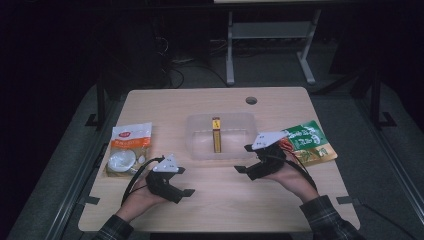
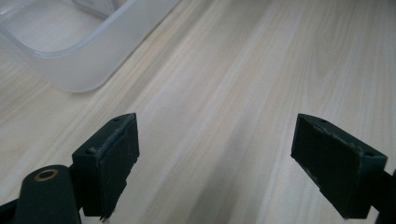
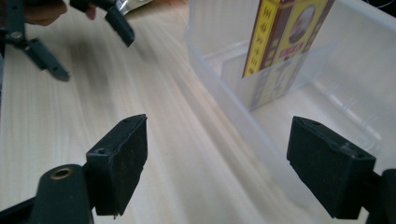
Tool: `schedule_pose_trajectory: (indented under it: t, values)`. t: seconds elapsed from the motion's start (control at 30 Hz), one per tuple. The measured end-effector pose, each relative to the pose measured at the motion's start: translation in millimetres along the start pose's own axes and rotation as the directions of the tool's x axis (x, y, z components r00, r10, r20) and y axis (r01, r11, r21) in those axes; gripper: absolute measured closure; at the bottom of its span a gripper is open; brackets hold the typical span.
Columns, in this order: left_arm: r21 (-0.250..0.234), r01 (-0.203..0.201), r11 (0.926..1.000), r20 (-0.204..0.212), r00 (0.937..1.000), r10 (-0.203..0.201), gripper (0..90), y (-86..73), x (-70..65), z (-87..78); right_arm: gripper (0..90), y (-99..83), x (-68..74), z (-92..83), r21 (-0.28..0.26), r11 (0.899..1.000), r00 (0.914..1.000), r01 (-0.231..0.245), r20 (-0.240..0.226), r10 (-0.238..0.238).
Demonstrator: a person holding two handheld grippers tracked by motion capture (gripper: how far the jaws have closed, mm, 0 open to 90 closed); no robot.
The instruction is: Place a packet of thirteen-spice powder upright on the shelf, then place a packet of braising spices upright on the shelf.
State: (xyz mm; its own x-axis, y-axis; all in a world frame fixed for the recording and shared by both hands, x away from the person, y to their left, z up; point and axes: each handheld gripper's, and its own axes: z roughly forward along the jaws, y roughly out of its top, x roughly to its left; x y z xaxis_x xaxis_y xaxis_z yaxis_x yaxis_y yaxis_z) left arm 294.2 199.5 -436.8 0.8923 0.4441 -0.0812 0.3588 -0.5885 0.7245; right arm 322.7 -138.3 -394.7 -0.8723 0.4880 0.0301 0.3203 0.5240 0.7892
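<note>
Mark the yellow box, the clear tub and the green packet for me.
yellow box (image 1: 216, 135), high view, its long top face.
clear tub (image 1: 195, 150), high view, its near-left rim.
green packet (image 1: 311, 140), high view, its printed front.

The high view is dim. The room around the table (image 1: 220, 200) is almost black, and the wooden top is the one evenly lit area, with light falling from above. Short soft shadows lie under the left gripper (image 1: 182, 181) and the right gripper (image 1: 243, 159). Fine detail is soft and a little grainy. The two gripper views are brighter. In the right gripper view the upper left of the frame is blurred. The clear plastic box (image 3: 224, 100) gives pale reflections. The near jaws look slightly out of focus.
</note>
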Motion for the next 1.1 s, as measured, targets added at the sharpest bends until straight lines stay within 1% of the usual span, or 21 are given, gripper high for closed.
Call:
schedule_pose_trajectory:
  t: [0.1,0.17,0.23,0.37,0.4,0.43,0.57,0.6,0.63,0.67,0.7,0.8,0.83,0.87,0.9,0.93,0.97,1.0,1.03,1.07,1.1]
  values:
    - [-0.005,0.004,1.0000,-0.001,1.0000,-0.004,14.8,1.3,1.8,0.9,19.9,-10.4,7.8,-3.9,0.010,1.000,0.9999,-0.005,0.016,0.005]
    - [0.000,0.009,1.0000,-0.005,1.0000,-0.009,14.8,1.9,4.0,1.0,19.9,-14.0,9.4,-5.1,0.009,1.000,0.9999,-0.011,0.012,0.011]
    - [0.011,0.013,0.9999,-0.012,0.9998,-0.013,14.8,0.7,5.7,0.6,19.5,-24.7,13.5,-9.5,0.019,1.000,0.9994,-0.025,0.024,0.024]
    - [0.009,0.020,0.9998,-0.019,0.9996,-0.020,14.8,-2.2,4.4,-1.3,19.5,-34.6,10.9,-16.6,0.011,0.999,0.9985,-0.040,0.037,0.040]
    - [0.008,0.019,0.9998,-0.024,0.9995,-0.019,14.8,-4.8,3.5,-2.8,19.5,-40.1,5.9,-22.8,-0.002,0.999,0.9972,-0.050,0.055,0.050]
    - [0.008,0.019,0.9998,-0.024,0.9995,-0.019,14.8,-4.8,3.5,-2.8,19.5,-40.1,5.9,-22.8,-0.002,0.999,0.9972,-0.050,0.055,0.050]
    - [0.014,0.014,0.9998,-0.024,0.9996,-0.014,14.8,-8.4,1.1,-3.5,19.5,-48.3,-10.5,-34.5,-0.026,0.995,0.9900,-0.099,0.099,0.101]
    - [0.012,0.019,0.9998,-0.019,0.9996,-0.018,14.8,-9.4,-0.3,-2.9,19.6,-51.8,-19.9,-38.3,-0.034,0.992,0.9849,-0.118,0.123,0.122]
    - [0.012,0.019,0.9998,-0.019,0.9996,-0.018,14.8,-9.4,-0.3,-2.9,19.6,-51.8,-19.9,-38.3,-0.034,0.992,0.9849,-0.118,0.123,0.122]
    - [0.015,0.015,0.9998,-0.017,0.9997,-0.015,14.8,-9.5,-0.7,-2.9,19.8,-53.2,-24.1,-40.0,-0.036,0.991,0.9825,-0.125,0.134,0.129]
    - [0.015,0.013,0.9998,-0.017,0.9998,-0.012,14.8,-9.5,-1.2,-2.7,20.5,-56.0,-33.5,-42.9,-0.049,0.989,0.9759,-0.143,0.159,0.149]
    - [0.019,0.006,0.9998,-0.013,0.9999,-0.005,14.8,-9.3,-2.1,-2.3,22.2,-57.0,-40.5,-44.8,-0.057,0.986,0.9722,-0.154,0.169,0.162]
    - [0.024,-0.001,0.9997,-0.014,0.9999,0.002,14.8,-9.2,-2.1,-2.3,24.9,-57.7,-45.4,-46.3,-0.070,0.984,0.9672,-0.161,0.187,0.172]
    - [0.027,-0.003,0.9996,-0.011,0.9999,0.003,14.8,-9.4,-3.1,-1.4,26.5,-58.7,-54.5,-47.0,-0.092,0.979,0.9593,-0.184,0.200,0.199]
    - [0.027,-0.003,0.9996,-0.011,0.9999,0.003,14.8,-9.4,-3.1,-1.4,26.5,-58.7,-54.5,-47.0,-0.092,0.979,0.9593,-0.184,0.200,0.199]
    - [0.032,-0.006,0.9995,-0.011,0.9999,0.007,14.8,-9.3,-4.0,-0.8,28.9,-57.8,-64.5,-47.4,-0.087,0.975,0.9445,-0.205,0.244,0.220]
    - [0.032,-0.006,0.9995,-0.011,0.9999,0.007,14.8,-9.3,-4.0,-0.8,30.7,-57.1,-69.9,-47.5,-0.090,0.973,0.9372,-0.213,0.262,0.230]
    - [0.037,-0.001,0.9993,-0.006,1.0000,0.001,14.8,-9.3,-5.4,-0.4,34.1,-56.7,-75.7,-48.1,-0.098,0.969,0.9322,-0.226,0.267,0.244]
    - [0.037,-0.001,0.9993,-0.006,1.0000,0.001,14.8,-9.3,-5.4,-0.4,34.1,-56.7,-75.7,-48.1,-0.098,0.969,0.9322,-0.226,0.267,0.244]
    - [0.036,-0.002,0.9994,-0.004,1.0000,0.002,14.8,-9.4,-6.0,0.4,36.1,-56.9,-87.4,-47.8,-0.111,0.961,0.9169,-0.254,0.289,0.275]
    - [0.036,-0.002,0.9994,-0.004,1.0000,0.002,14.8,-9.4,-6.0,0.4,38.7,-56.9,-90.7,-47.2,-0.106,0.961,0.9109,-0.254,0.308,0.274]
